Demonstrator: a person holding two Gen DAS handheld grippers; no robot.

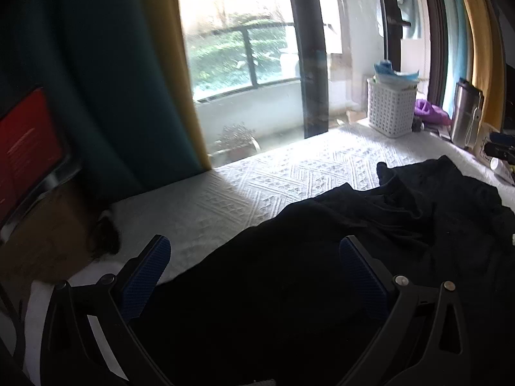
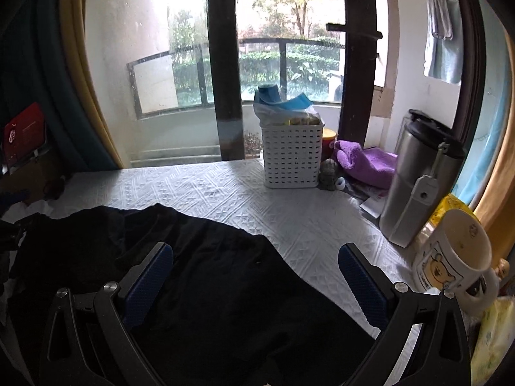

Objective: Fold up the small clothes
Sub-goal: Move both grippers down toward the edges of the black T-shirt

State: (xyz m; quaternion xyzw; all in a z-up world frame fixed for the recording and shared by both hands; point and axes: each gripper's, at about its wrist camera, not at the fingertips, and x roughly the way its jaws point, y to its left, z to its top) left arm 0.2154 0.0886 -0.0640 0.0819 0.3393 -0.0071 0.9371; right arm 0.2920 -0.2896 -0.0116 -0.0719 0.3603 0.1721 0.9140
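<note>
A crumpled black garment (image 1: 338,257) lies on the white quilted table cover (image 1: 273,177). My left gripper (image 1: 254,251) is open, its blue-padded fingers spread wide over the garment's left part, holding nothing. In the right wrist view the same black garment (image 2: 209,273) fills the lower left. My right gripper (image 2: 256,257) is open over the garment's right edge; its left finger is above the cloth, its right finger (image 2: 363,286) is above the white cover (image 2: 305,212).
A white lattice basket (image 2: 292,157) stands at the far edge, with a purple cloth (image 2: 363,164), a steel flask (image 2: 415,180) and a bear mug (image 2: 450,257) along the right. Curtains and a glass balcony door lie behind. A red panel (image 1: 25,148) is at the left.
</note>
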